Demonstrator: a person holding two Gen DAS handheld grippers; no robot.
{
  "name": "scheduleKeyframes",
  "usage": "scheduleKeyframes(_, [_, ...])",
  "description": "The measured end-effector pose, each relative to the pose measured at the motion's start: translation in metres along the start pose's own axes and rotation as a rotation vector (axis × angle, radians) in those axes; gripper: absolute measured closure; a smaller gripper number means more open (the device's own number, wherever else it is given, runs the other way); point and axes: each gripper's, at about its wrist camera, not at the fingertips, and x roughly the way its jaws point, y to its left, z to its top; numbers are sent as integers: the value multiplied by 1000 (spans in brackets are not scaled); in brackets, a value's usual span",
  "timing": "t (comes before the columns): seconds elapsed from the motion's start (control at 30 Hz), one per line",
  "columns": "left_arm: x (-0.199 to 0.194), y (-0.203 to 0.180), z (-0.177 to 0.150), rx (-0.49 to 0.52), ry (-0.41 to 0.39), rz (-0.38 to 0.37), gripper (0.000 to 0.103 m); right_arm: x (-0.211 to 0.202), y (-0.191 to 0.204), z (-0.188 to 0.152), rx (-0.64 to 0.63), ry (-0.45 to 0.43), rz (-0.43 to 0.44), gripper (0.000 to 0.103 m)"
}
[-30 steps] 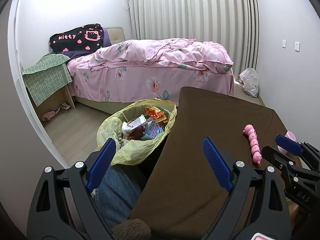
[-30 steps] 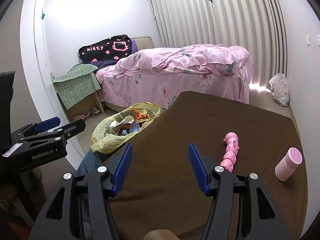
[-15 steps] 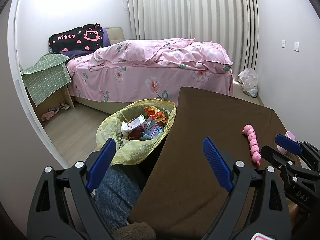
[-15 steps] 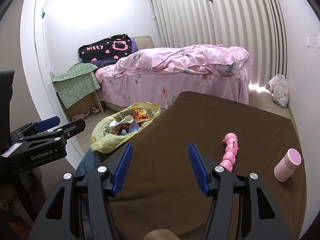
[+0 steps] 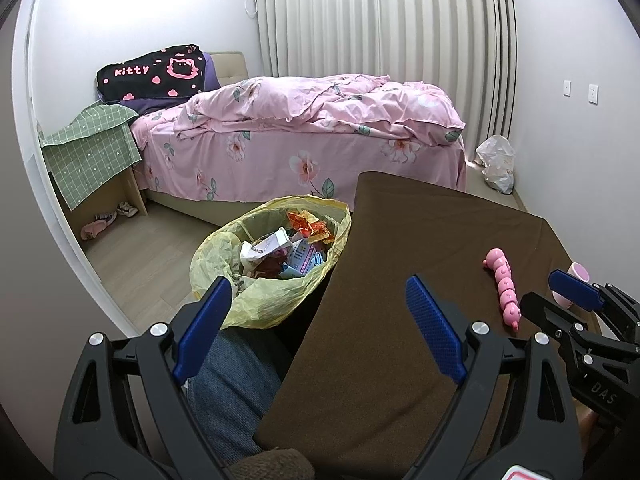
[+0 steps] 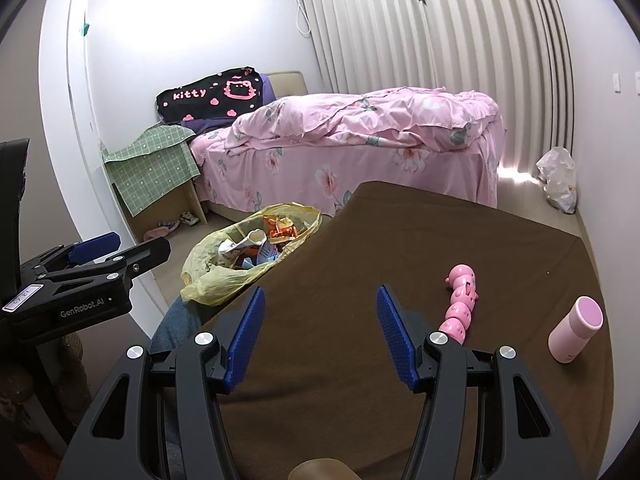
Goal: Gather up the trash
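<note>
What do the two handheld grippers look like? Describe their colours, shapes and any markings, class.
Both the left gripper and the right gripper have black, clamp-like plastic frames with triangular cut-outs, silver pivot bolts and blue ribbed pads on the fingertips. The left one's side reads "GenRobot.AI" with a white sticker; the right one's reads "DAS".

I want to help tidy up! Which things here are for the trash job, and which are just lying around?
For the trash job:
- yellow trash bag, already full of wrappers and paper scraps
- left gripper and right gripper, both open and empty

Just lying around:
- pink caterpillar toy on the brown table
- pink cup
- bed
- white bag by the curtain
</note>
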Motion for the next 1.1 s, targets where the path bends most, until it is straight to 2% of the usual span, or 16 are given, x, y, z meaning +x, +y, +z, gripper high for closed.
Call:
scheduleKeyframes(0.97, [5,6,1,-30,21,-15,19,1,0,-5,-32,6,-23,49])
scheduleKeyframes(1.03, [11,4,1,-30,44,-37,19,0,0,-4,-52,12,-31,49])
scheduleKeyframes(1.1, [23,2,3,-26,78,-87,19,1,-7,-4,-72,15,-75,48])
